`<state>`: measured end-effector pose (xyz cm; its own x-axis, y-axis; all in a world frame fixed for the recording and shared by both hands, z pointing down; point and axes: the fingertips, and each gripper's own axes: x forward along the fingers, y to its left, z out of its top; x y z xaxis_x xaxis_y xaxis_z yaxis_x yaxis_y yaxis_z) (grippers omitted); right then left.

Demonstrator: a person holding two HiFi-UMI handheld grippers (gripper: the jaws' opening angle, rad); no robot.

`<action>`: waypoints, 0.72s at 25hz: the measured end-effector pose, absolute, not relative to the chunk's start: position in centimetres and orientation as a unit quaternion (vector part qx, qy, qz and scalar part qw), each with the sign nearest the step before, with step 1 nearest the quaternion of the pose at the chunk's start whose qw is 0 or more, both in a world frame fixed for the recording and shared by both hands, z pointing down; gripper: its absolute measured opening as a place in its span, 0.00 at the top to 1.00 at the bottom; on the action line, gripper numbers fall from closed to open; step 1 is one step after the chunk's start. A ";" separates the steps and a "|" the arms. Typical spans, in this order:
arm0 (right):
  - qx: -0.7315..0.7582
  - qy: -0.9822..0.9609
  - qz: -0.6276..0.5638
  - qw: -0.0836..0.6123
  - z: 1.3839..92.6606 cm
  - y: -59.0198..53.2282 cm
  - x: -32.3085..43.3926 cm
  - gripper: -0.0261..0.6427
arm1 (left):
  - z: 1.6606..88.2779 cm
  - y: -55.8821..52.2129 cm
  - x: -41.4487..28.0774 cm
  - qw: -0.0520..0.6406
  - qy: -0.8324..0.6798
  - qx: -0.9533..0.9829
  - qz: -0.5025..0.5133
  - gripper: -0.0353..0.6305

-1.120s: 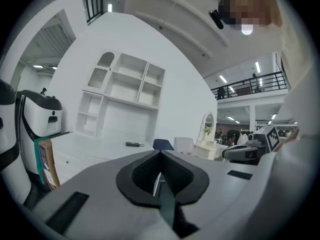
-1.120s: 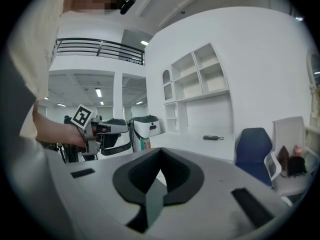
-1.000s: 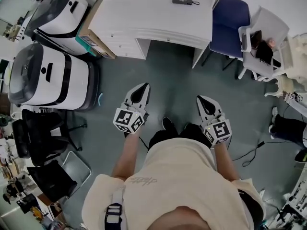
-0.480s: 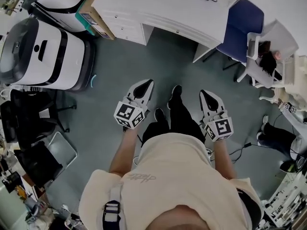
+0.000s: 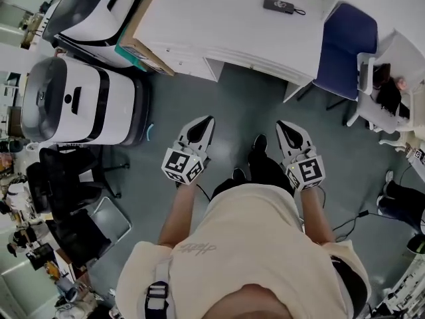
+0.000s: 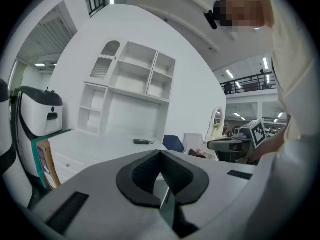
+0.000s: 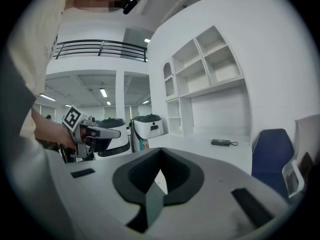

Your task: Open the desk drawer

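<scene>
The white desk [image 5: 226, 25] stands at the top of the head view, and its drawer fronts [image 5: 188, 64] with small knobs face me at its left end. My left gripper [image 5: 204, 120] and right gripper [image 5: 284, 124] are held side by side in front of my body over the grey floor, well short of the desk. Both are shut with nothing between the jaws. In the left gripper view the shut left gripper [image 6: 160, 155] points toward the desk [image 6: 105, 144]; the right gripper view shows the right gripper [image 7: 159, 165] shut too.
Two large white-and-black machines [image 5: 76, 98] [image 5: 99, 8] and a cardboard box [image 5: 143, 42] stand left of the desk. A black device [image 5: 279, 6] lies on the desktop. A blue chair [image 5: 345, 45] and a white chair [image 5: 392, 78] are at right, black chairs [image 5: 63, 178] at left.
The person has taken steps across the floor, and the desk has shifted in the head view. Both grippers stay shut and side by side in front of the body.
</scene>
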<state>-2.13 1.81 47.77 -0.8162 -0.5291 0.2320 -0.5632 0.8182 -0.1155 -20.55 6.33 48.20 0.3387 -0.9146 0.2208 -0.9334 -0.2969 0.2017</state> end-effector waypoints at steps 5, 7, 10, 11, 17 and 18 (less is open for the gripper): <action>0.299 -0.945 0.099 0.089 48.6 -5.7 0.1 0.97 | 46.4 -1.1 -19.3 0.125 -0.567 0.812 0.051 0.94; 0.303 -0.944 0.097 0.084 48.5 -8.3 1.1 0.97 | 46.2 -3.6 -18.3 0.125 -0.562 0.816 0.053 0.94; 0.304 -0.945 0.091 0.079 49.0 -11.4 1.8 0.97 | 46.5 -6.5 -17.1 0.123 -0.559 0.818 0.055 0.94; 0.303 -0.945 0.091 0.079 49.3 -12.1 2.0 0.97 | 46.6 -7.1 -16.8 0.120 -0.560 0.818 0.056 0.94; 0.300 -0.944 0.108 0.088 51.0 -14.0 2.4 0.97 | 48.4 -8.9 -16.4 0.129 -0.565 0.812 0.070 0.94; 0.298 -0.943 0.111 0.093 51.4 -14.3 2.4 0.97 | 48.8 -9.2 -16.6 0.133 -0.565 0.811 0.071 0.94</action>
<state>2.43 -14.26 51.38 -0.8049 -0.5421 0.2413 -0.5833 0.7975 -0.1540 -16.58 -9.25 48.82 0.3514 -0.8976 0.2662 -0.9356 -0.3260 0.1358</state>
